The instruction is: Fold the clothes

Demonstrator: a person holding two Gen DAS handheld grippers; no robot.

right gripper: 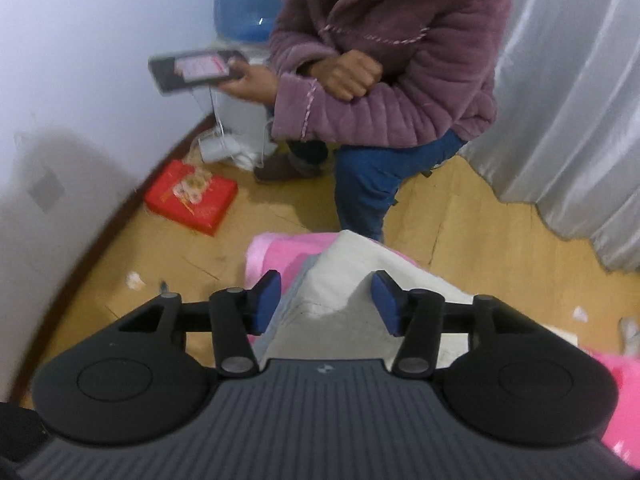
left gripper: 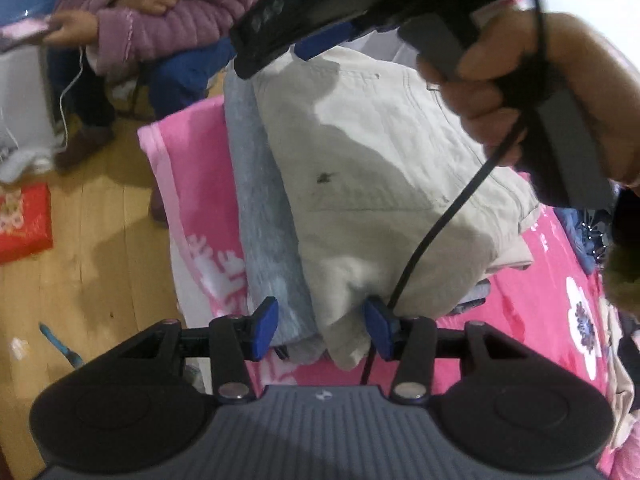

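Left gripper (left gripper: pixel 322 330) jaws straddle garment (left gripper: pixel 384 184) edge.

A folded beige garment (left gripper: pixel 384 168) was seen stacked on grey cloth (left gripper: pixel 264 216) over a pink blanket (left gripper: pixel 192 184); the left gripper (left gripper: pixel 322 330) was held with fingers (left gripper: pixel 264 326) apart.

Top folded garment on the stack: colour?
Cream garment, small dark spot on it; clearest in left wrist view.
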